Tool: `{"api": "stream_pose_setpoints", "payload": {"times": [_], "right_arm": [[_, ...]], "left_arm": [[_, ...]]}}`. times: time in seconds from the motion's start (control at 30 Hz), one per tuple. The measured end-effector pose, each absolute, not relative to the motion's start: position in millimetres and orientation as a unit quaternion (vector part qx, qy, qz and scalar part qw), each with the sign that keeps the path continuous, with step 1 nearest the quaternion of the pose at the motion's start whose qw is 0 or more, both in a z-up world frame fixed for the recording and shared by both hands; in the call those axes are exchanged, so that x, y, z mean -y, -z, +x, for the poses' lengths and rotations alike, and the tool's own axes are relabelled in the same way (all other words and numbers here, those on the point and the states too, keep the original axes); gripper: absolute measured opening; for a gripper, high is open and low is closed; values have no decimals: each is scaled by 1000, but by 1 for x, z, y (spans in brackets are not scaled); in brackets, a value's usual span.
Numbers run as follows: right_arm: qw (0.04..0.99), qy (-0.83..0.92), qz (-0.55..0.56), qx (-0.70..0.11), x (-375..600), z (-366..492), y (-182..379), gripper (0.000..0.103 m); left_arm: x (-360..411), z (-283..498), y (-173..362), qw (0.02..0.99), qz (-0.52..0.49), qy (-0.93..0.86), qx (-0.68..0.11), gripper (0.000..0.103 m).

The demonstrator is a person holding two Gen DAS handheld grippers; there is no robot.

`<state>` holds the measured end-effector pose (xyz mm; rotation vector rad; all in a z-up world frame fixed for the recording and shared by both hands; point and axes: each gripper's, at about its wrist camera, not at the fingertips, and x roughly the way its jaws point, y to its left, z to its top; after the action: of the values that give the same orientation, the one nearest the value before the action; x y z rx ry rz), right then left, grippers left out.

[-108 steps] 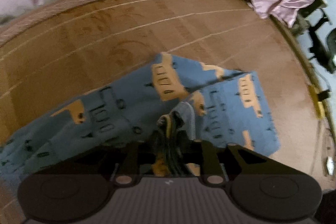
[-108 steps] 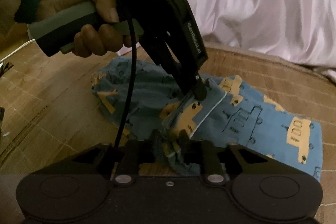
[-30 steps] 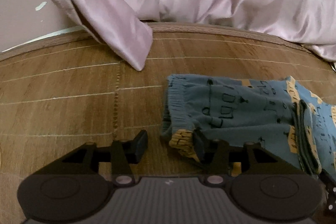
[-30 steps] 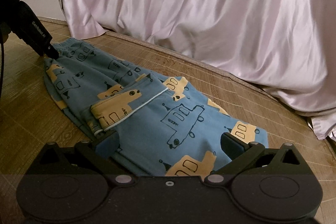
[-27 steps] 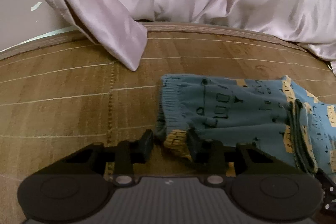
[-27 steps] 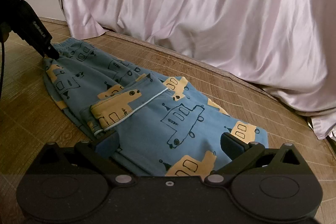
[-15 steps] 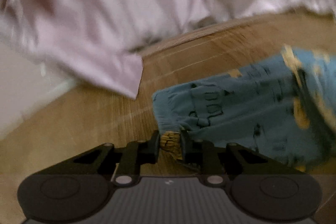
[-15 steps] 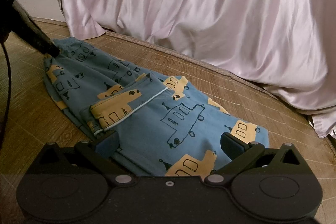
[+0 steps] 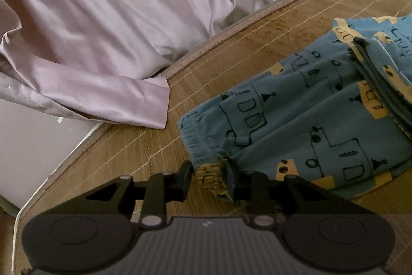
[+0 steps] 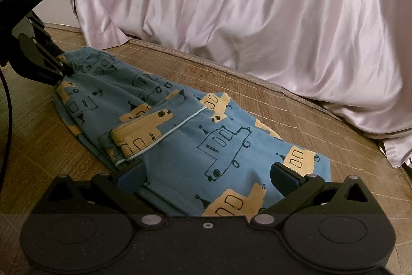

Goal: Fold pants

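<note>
The pants [image 10: 185, 135] lie folded on the mat [image 10: 296, 105] near the pink sheet [image 10: 244, 4]. The left tool [image 9: 208, 175] pinches the waistband corner (lift slowly, keep the edges lined up). The right tool [image 10: 207, 175] waits wide apart over the pants.

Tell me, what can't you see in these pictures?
- Pants: near edge hidden behind the right gripper in the right view; cut off at the right edge in the left view.
- Left gripper: its handle runs off the left edge in the right view.
- Whatever lies under the pink sheet.
</note>
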<state>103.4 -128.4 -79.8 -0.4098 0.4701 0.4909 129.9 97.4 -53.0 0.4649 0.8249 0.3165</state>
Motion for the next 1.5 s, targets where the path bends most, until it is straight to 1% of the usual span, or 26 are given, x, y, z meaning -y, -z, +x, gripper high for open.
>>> {"api": "stream_pose_setpoints", "payload": {"times": [0.03, 0.1, 0.17, 0.23, 0.37, 0.43, 0.47, 0.5, 0.6, 0.73, 0.93, 1.07, 1.23, 1.37, 1.5], "right_arm": [[922, -239, -199, -229, 128, 103, 80, 102], [923, -238, -199, -229, 127, 103, 80, 102], [923, -238, -199, -229, 128, 103, 80, 102], [923, -239, -198, -229, 128, 103, 80, 102], [923, -239, -198, -230, 128, 103, 80, 102], [923, -239, -197, -230, 129, 104, 79, 102], [923, -239, -196, -230, 129, 104, 79, 102], [923, -240, -196, -230, 129, 104, 79, 102], [923, -240, -191, -234, 129, 105, 80, 102], [923, -239, -185, -238, 128, 104, 80, 102], [923, -242, -172, -244, 131, 107, 79, 102], [918, -258, -179, -243, 133, 107, 73, 102], [908, -276, -207, -237, 149, 110, 52, 102], [922, -237, -180, -248, 181, 120, 35, 102], [932, -187, -166, -264, 216, 130, 25, 102]], "left_arm": [[-98, 130, 53, 878, 220, -152, -398, 35], [-103, 133, 50, 879, 202, -157, -403, 43], [-112, 135, 46, 883, 172, -161, -407, 48], [-123, 136, 43, 888, 133, -160, -410, 50], [-144, 136, 39, 895, 49, -156, -416, 50], [-156, 137, 38, 894, 4, -152, -421, 49], [-162, 137, 37, 893, -16, -149, -424, 45], [-167, 138, 36, 892, -38, -141, -428, 34], [-173, 138, 33, 890, -65, -133, -431, 24], [-161, 140, 28, 891, -45, -154, -424, 21], [-123, 137, 5, 903, 60, -163, -393, 20], [-102, 139, -16, 908, 87, -149, -382, 20], [-68, 140, -53, 918, 142, -83, -361, 20], [-30, 135, -78, 923, 211, -30, -321, 20], [14, 135, -87, 923, 230, 21, -308, 20]]}}
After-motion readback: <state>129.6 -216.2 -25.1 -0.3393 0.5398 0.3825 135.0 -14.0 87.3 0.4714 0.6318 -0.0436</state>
